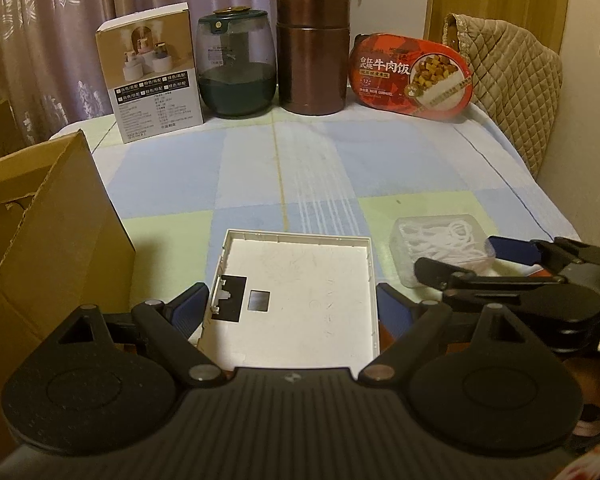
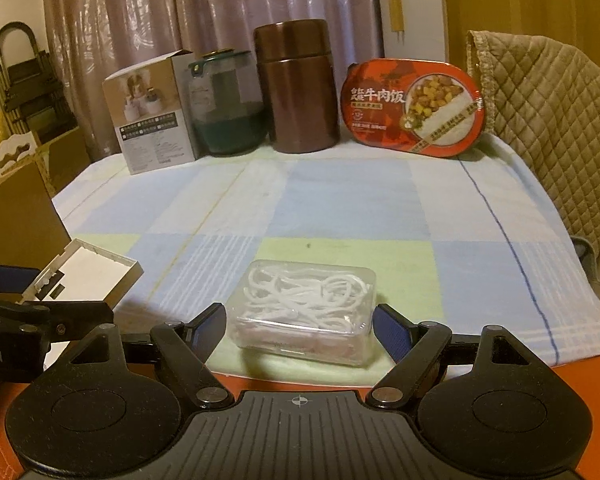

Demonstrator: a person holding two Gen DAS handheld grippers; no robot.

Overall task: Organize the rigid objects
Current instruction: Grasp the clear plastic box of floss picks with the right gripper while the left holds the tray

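Note:
My left gripper (image 1: 292, 312) straddles a flat white plastic tray (image 1: 300, 292) at the near edge of the table; its blue pads touch or nearly touch the tray's sides. The tray looks tilted up off the cloth in the right wrist view (image 2: 88, 276). My right gripper (image 2: 298, 330) is open around a clear plastic box of white floss picks (image 2: 304, 308), pads apart from its sides. That box also shows in the left wrist view (image 1: 436, 248).
Along the back stand a cardboard product box (image 1: 152, 80), a green glass jar (image 1: 236, 64), a brown metal canister (image 1: 312, 52) and a red beef-rice meal box (image 1: 412, 76). An open cardboard carton (image 1: 40, 216) stands at left. A quilted chair cover (image 2: 548, 120) is at right.

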